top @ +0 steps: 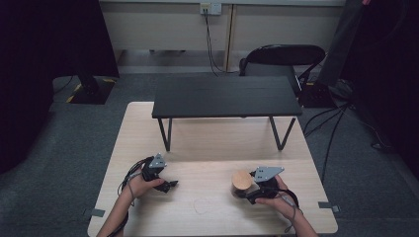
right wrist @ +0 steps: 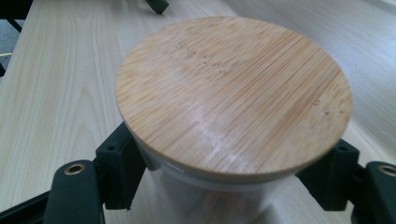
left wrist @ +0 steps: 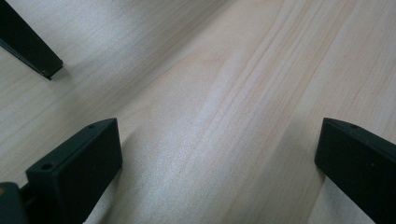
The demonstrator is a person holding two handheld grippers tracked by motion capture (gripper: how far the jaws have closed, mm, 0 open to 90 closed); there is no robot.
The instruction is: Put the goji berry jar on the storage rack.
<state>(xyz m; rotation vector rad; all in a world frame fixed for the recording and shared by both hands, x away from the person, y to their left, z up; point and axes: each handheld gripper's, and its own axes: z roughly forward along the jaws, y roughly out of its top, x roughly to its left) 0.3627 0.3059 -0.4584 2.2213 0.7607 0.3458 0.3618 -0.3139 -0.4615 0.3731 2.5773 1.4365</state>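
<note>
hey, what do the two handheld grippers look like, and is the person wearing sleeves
Both are black. The left gripper and the right gripper each carry a grey three-cornered plate on top and trail a dark cable back along the forearm. Up close, the jaws are matte black blocks with small screw holes; the right one shows brass-coloured fittings. The forearms appear bare, no sleeves visible.

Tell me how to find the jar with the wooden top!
Start at the light wooden table with the black shelf standing on it. Come to the near right part, where the person's right gripper closes around the jar. It's the one see-through container there, and its flat round bamboo lid sets it apart from the black grippers.
</note>
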